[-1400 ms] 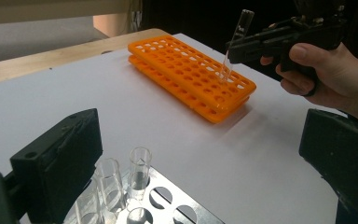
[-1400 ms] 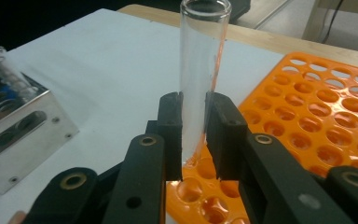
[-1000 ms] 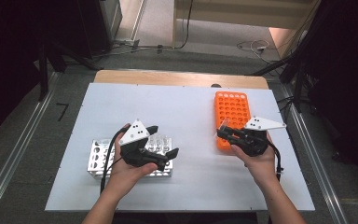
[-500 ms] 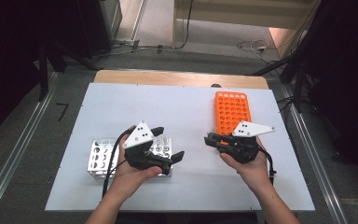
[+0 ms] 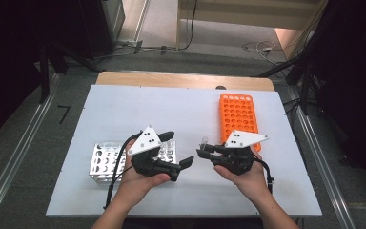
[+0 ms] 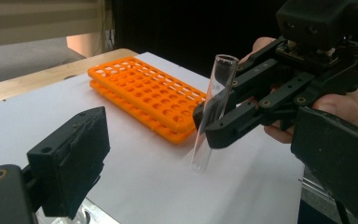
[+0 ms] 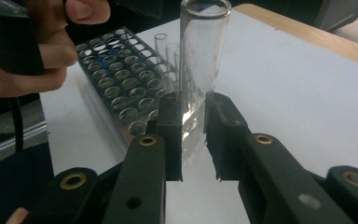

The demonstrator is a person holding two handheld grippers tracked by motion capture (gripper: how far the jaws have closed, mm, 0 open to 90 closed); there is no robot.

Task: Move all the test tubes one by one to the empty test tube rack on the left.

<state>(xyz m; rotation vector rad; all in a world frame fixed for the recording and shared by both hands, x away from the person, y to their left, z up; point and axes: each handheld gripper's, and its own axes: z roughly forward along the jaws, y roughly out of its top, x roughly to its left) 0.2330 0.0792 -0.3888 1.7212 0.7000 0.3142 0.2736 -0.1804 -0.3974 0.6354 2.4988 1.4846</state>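
Since earlier frame, right gripper (image 5: pixel 203 151) has shifted left off the orange rack (image 5: pixel 238 114) toward the left gripper (image 5: pixel 178 150), whose jaws, wide w/ nothing between, just closed slightly. Left gripper view: test tube (image 6: pixel 213 112) near-upright, clamped mid-length above table (image 6: pixel 144 177). Right gripper view: tube's bottom hidden; metal rack (image 7: pixel 116 79) behind.

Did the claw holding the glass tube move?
Yes. The right claw, shut on the glass tube, slid left across the table, away from the orange rack and toward the left claw.
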